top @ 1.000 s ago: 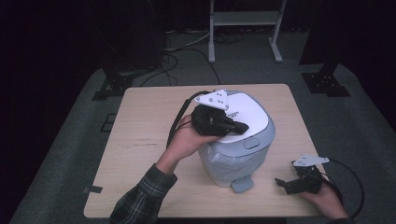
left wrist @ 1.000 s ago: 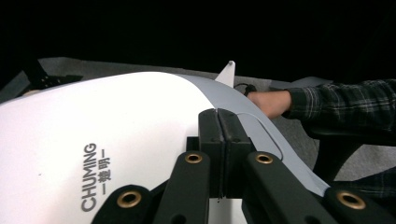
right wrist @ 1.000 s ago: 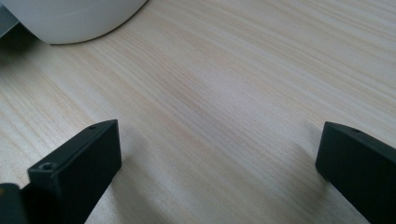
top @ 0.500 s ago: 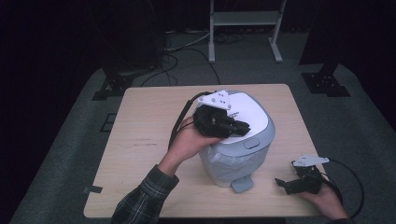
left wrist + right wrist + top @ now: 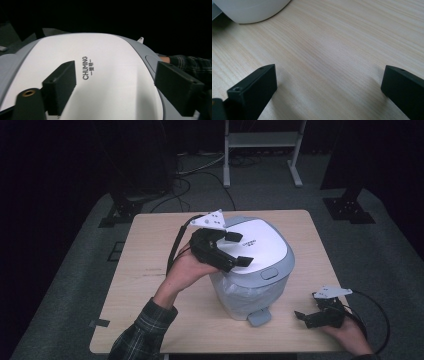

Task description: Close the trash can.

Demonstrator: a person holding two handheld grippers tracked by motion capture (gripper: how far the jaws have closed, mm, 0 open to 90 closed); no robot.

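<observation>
**Left gripper over the bin lid**

Pedal bin sits mid-table; left gripper hovers over its white lid — jaws just opened, nothing between them; right gripper rests spread on the wood.

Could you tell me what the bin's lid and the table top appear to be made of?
The lid looks like smooth white plastic with a matte sheen, printed lettering and a grey rim. The table top looks like pale wood or wood-grain laminate; fine straight grain shows.
</observation>
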